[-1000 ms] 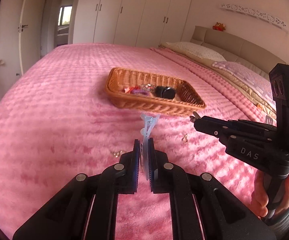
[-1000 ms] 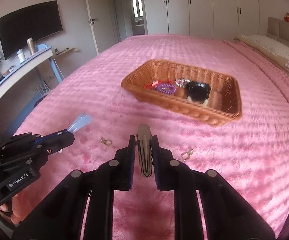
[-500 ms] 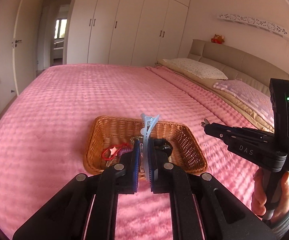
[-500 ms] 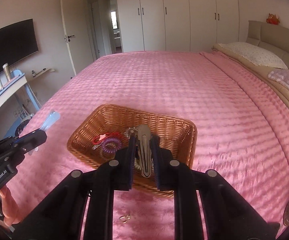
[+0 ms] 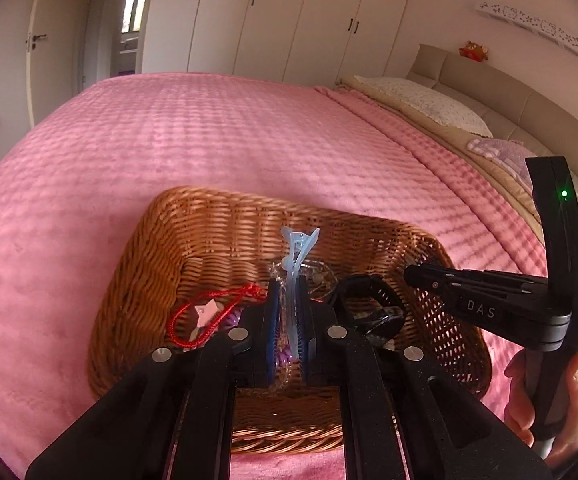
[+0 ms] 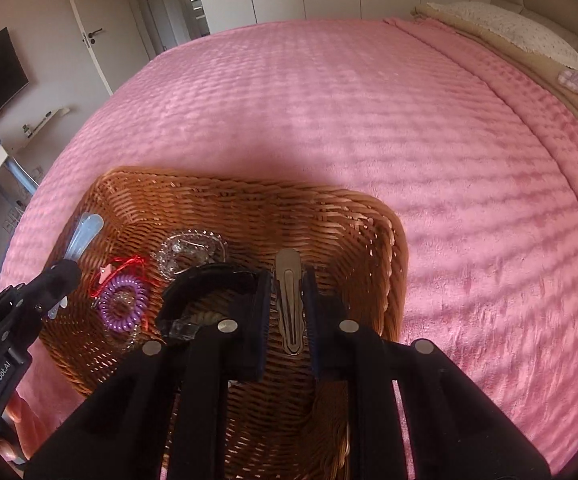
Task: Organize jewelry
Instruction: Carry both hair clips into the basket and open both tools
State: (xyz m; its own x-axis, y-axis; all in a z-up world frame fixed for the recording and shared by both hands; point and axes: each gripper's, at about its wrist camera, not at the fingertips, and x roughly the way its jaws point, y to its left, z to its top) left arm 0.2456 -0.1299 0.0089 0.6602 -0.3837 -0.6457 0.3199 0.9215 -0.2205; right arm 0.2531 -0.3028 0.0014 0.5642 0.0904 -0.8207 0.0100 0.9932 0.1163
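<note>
Two hair clips are being carried to the wicker basket, which lies on the pink bedspread. The pale blue clip is clamped between the jaws of the left gripper; its forked end stands up past the fingertips, over the basket's floor. The metal clip is clamped lengthwise in the right gripper, its rounded tip pointing at the far wall of the basket.

Step judged to be in hand: delivery, with both clips held above the basket interior and not yet released. Inside the basket a red cord, a purple coil hair tie, a clear bead bracelet and a black watch are already seen.

Next move, as judged: each pair of jaws is to be opened over a bare patch of weave, low enough that the clips drop in and do not bounce off the rim. The blue clip hangs over the bracelet and coil tie; a tangle is possible there.

Pose: both grippers are pitched downward into the basket, the right more steeply. The right gripper is seen in the left view entering from the right side, its handle held in a hand at the lower right. The left gripper is seen in the right view at the basket's left edge.
</note>
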